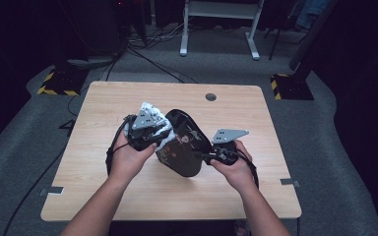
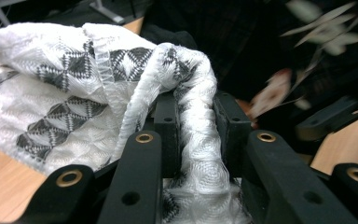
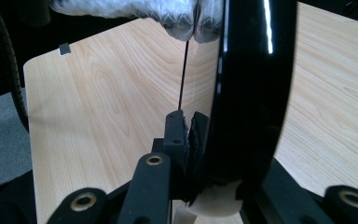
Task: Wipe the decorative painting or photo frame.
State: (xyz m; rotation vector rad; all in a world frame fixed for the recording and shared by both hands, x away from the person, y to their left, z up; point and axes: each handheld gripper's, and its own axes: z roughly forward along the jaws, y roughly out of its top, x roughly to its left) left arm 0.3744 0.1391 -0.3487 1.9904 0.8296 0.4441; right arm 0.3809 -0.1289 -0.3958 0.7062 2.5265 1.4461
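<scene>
Over the tabletop [image 1: 128, 196], the left tongs [image 2: 196, 126] pinch a white patterned cloth [image 2: 65, 93], while the right tongs [image 3: 186, 135] clamp the black tray's [image 1: 182, 142] edge.

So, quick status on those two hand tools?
Left tool shut on white cloth. Right tool shut on black plate rim. Cloth against plate, above table. Nothing in the way.

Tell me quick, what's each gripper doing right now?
Left gripper: closed on the white patterned cloth.
Right gripper: closed on the rim of the black tray.
</scene>
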